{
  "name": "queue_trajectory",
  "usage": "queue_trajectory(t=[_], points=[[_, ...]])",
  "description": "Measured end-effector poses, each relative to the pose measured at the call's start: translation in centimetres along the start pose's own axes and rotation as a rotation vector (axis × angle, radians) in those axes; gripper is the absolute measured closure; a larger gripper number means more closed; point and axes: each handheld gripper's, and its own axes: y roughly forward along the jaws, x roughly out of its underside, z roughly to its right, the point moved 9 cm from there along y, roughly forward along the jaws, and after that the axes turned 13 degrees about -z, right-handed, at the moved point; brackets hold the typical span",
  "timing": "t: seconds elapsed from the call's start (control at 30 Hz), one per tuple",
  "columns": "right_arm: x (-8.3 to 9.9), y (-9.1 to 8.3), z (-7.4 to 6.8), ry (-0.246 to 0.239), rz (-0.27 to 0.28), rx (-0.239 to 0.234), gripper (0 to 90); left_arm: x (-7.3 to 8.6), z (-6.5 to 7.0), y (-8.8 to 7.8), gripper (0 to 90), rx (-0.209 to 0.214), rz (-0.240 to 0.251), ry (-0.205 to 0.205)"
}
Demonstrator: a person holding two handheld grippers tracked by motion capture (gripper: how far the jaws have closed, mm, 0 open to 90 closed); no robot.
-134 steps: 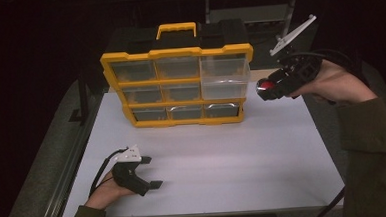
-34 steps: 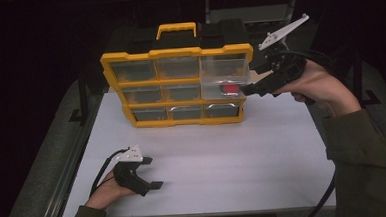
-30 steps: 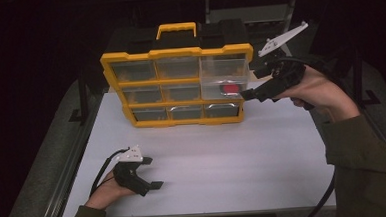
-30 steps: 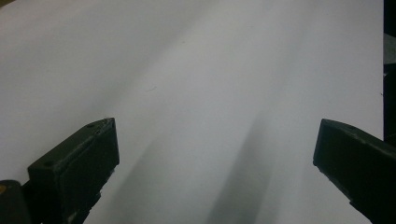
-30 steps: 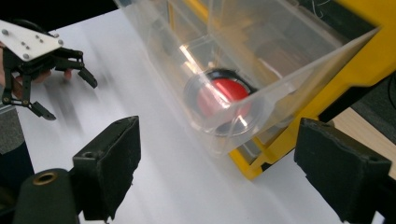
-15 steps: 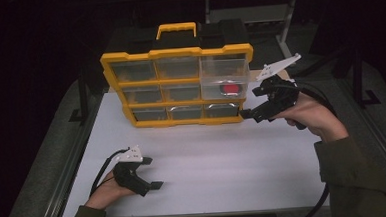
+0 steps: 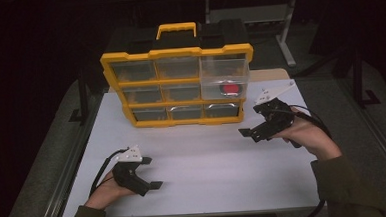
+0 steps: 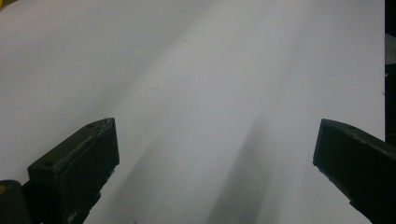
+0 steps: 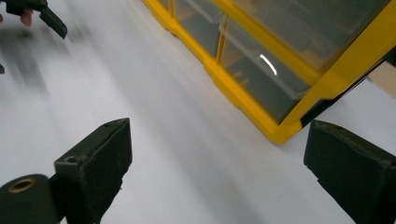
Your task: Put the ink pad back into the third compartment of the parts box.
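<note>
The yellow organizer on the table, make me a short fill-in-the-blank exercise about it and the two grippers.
1. The red object sits in the organizer's large clear drawer on its ____ side in the high view.
2. The left gripper has its jaws ____.
3. The handle on top of the organizer is ____ in colour.
4. The right gripper holds ____.

Missing words: right; open; yellow; nothing

Left tongs [image 7: 149, 173] low, gaping, right tongs [image 7: 256, 133] raised, gaping
</note>
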Motion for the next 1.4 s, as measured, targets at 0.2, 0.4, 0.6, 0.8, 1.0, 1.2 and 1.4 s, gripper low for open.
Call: queue_trajectory(t=[0.2, 0.4, 0.6, 0.8, 1.0, 1.2, 1.4], points=[[1.6, 1.5, -0.5, 0.01, 0.007, -0.004, 4.5, 0.0, 0.0, 0.0, 0.0, -0.001, 0.002, -0.001], [2.9, 2.8, -1.1, 0.016, 0.014, 0.0, 4.2, 0.0, 0.0, 0.0, 0.0, 0.0, 0.0, 0.002], [4.1, 4.0, -1.8, 0.016, 0.019, 0.0, 3.6, 0.0, 0.1, 0.1, 0.0, 0.002, -0.001, 0.001], [5.2, 5.0, -2.5, 0.028, 0.029, -0.011, 2.3, 0.0, 0.1, 0.1, 0.0, 0.001, 0.0, 0.001], [6.1, 5.9, -3.0, 0.045, 0.032, -0.013, 0.9, 0.0, 0.1, 0.1, 0.0, 0.0, -0.003, 0.002], [7.1, 6.7, -3.4, 0.053, 0.029, -0.005, 0.0, 0.0, 0.1, 0.1, 0.0, 0.0, -0.002, 0.002], [8.1, 6.9, -3.5, 0.069, 0.047, 0.004, 0.0, 0.1, 0.1, 0.1, 0.0, 0.0, -0.007, 0.004]])
